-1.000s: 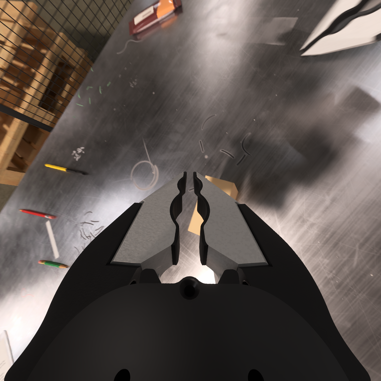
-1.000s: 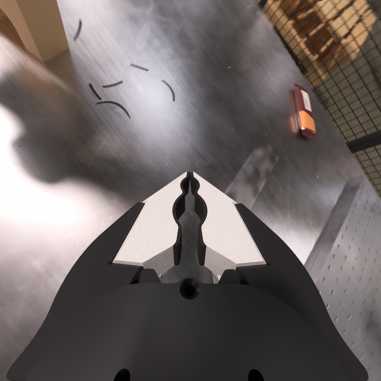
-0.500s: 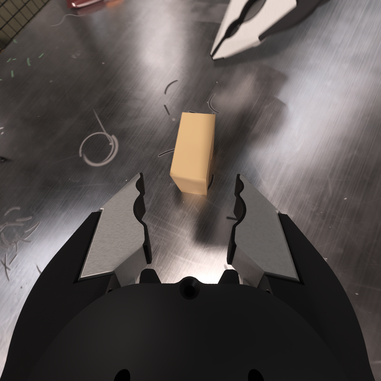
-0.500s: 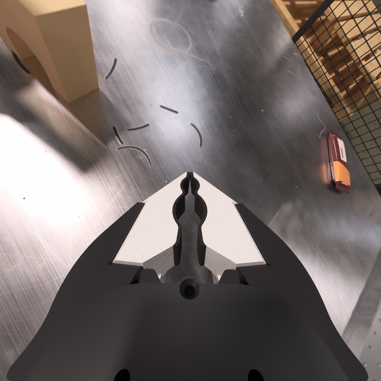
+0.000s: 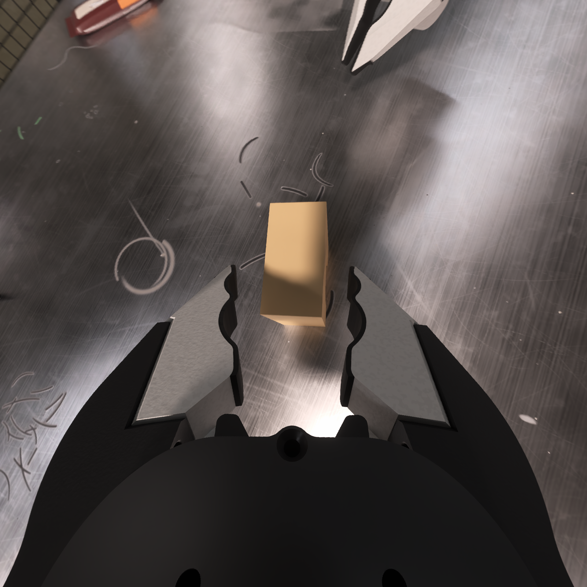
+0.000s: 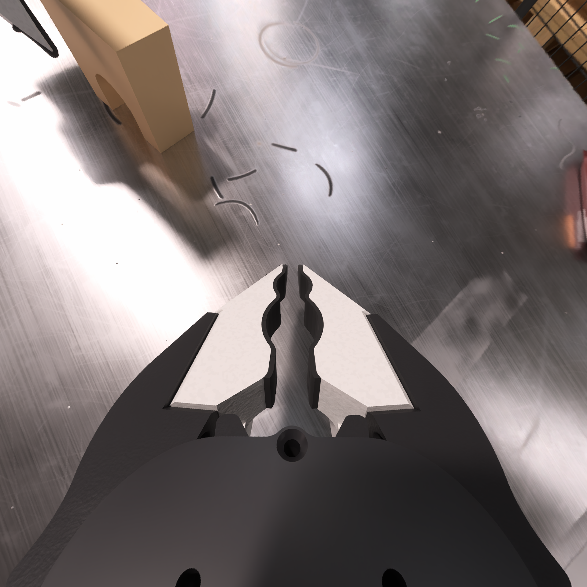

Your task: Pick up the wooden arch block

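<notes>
The wooden arch block (image 5: 295, 254) is a tan block that stands on the scratched metal table, seen end-on in the left wrist view. My left gripper (image 5: 292, 270) is open, and the block's near end sits between its fingers with a gap on each side. In the right wrist view the block (image 6: 149, 79) is at the upper left with its arch opening facing that camera. My right gripper (image 6: 292, 266) is empty, off to the block's side, with its fingertips only slightly apart. It also shows in the left wrist view (image 5: 352, 63) at the top right.
A red and orange box (image 5: 104, 16) lies at the far left edge by a wire mesh fence (image 6: 556, 31) with wooden crates behind it. Black curved shavings (image 6: 238, 203) and a pale ring mark (image 5: 144, 270) lie on the table (image 5: 476, 222).
My left gripper opened, then moved forward until the block's near end sat between its fingers. My right gripper's tips, shut before, have parted slightly, and the block looms larger in its view.
</notes>
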Controlling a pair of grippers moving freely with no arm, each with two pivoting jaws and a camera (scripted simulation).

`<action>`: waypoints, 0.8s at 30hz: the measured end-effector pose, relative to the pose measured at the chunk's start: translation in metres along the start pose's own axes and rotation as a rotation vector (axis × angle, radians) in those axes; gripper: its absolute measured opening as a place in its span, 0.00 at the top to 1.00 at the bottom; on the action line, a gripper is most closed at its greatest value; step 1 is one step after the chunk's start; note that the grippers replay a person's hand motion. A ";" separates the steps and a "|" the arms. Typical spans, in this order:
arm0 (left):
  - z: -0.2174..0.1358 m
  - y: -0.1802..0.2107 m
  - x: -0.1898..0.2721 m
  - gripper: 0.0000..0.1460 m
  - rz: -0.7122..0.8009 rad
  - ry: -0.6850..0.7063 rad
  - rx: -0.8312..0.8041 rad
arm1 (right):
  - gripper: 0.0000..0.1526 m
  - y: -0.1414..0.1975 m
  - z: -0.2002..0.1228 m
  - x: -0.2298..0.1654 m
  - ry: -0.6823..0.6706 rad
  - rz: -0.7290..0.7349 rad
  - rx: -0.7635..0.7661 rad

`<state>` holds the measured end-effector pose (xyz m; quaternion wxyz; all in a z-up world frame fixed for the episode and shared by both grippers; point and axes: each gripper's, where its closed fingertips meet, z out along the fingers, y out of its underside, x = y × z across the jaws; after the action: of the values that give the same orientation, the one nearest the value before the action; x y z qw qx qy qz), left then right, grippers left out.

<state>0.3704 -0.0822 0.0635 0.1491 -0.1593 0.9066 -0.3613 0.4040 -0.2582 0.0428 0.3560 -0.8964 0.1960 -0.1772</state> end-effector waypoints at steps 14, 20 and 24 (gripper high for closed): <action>-0.017 -0.007 -0.023 0.73 -0.192 0.046 0.055 | 0.92 -0.005 -0.023 0.014 0.025 0.023 0.143; -0.055 -0.023 -0.084 0.73 -0.267 -0.074 0.159 | 0.93 0.018 -0.008 0.018 0.028 0.023 0.039; -0.048 -0.025 -0.145 0.73 -0.281 -0.192 0.142 | 0.94 0.004 -0.002 0.022 0.093 0.000 0.073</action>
<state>0.4879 -0.0128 0.1370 0.1941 -0.3072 0.8292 -0.4247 0.4212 -0.2725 0.0450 0.3789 -0.8736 0.2057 -0.2258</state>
